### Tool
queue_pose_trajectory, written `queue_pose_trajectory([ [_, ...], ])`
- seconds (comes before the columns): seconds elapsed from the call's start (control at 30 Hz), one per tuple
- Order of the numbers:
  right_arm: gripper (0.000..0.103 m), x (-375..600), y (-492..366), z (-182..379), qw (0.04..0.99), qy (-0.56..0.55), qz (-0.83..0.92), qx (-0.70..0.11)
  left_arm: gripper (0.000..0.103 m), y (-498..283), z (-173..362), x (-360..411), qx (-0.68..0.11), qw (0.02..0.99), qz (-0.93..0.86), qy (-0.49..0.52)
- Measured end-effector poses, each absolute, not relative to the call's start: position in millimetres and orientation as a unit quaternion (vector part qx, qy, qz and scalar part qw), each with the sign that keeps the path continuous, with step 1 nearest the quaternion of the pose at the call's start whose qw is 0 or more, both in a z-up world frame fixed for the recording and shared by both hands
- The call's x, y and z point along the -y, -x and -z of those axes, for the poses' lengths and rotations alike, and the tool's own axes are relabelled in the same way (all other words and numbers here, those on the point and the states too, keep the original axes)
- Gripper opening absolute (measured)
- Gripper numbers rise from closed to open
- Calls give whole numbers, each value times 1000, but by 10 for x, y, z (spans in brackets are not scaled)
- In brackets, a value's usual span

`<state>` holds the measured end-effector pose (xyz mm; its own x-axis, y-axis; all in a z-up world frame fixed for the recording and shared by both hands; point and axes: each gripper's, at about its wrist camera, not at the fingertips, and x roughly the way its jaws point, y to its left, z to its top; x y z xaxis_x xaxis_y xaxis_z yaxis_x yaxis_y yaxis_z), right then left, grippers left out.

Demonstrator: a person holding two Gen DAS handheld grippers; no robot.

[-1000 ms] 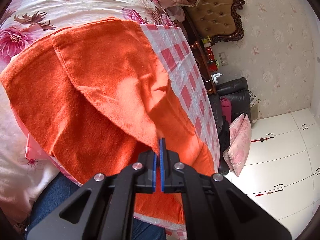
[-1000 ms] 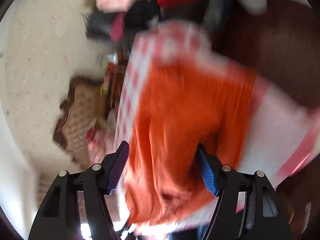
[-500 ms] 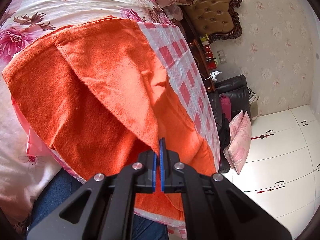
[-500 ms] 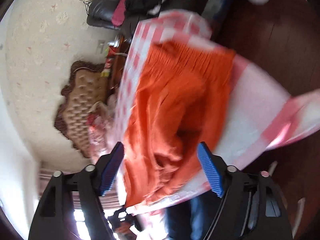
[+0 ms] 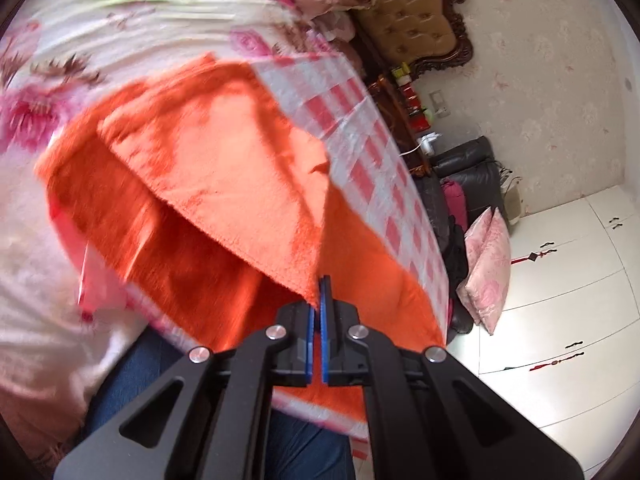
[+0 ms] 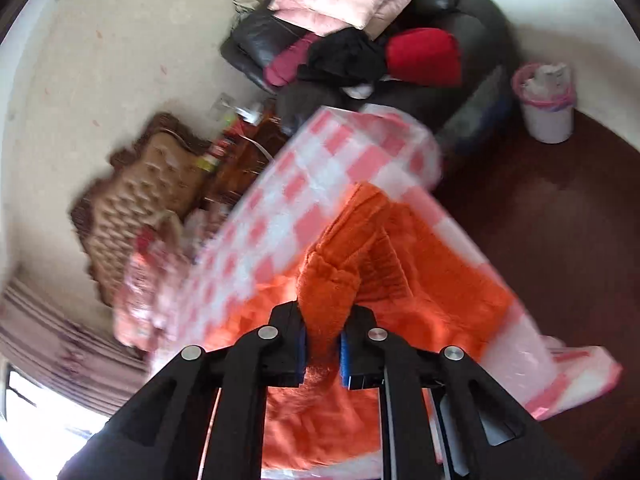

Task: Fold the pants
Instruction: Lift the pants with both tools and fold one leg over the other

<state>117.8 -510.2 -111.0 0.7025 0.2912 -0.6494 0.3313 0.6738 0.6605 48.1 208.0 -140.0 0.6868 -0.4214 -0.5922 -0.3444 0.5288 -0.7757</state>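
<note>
The orange fleece pants (image 5: pixel 208 176) lie on a pink-and-white checked sheet (image 5: pixel 360 152) spread over the bed. My left gripper (image 5: pixel 319 304) is shut on a corner of the pants' upper layer and holds it lifted above the lower layer. In the right wrist view my right gripper (image 6: pixel 323 340) is shut on a bunched fold of the pants (image 6: pixel 332 276), raised off the checked sheet (image 6: pixel 304 184). The rest of the pants spreads below and to the right of that gripper.
A floral bedspread (image 5: pixel 120 20) and tufted headboard (image 5: pixel 416 20) lie beyond the pants. A dark leather chair (image 6: pixel 360 52) piled with cushions and clothes, a white bin (image 6: pixel 546 100) and dark wood floor (image 6: pixel 560 240) are past the bed's edge. The person's jeans (image 5: pixel 132 380) are close below.
My right gripper was open over the pants and has shut on a bunched fold. My left gripper keeps its hold on the corner and has shifted a little.
</note>
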Motion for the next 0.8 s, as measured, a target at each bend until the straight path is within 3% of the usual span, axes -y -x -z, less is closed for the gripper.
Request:
queue_pose_trajectory([
  [0.2, 14, 5218, -940, 1616, 803, -425, 40, -415, 2, -329, 1809, -2049, -430, 759, 14, 488],
  [0.23, 26, 5247, -929, 1628, 801, -432, 40, -412, 2, -320, 1807, -2061, -427, 760, 17, 491],
  [0.4, 48, 5251, -1013, 1595, 807, -433, 26, -401, 20, -260, 1847, -2233, -387, 754, 37, 529],
  [0.47, 45, 5224, -1039, 1568, 813, -422, 24, -400, 27, -233, 1913, -2336, -364, 743, 48, 560],
  [0.53, 20, 5201, -1078, 1543, 813, -410, 28, -412, 27, -222, 1968, -2469, -350, 733, 51, 582],
  [0.8, 19, 5151, -1151, 1423, 827, -372, 40, -419, 25, -276, 2103, -3056, -300, 710, 18, 637],
])
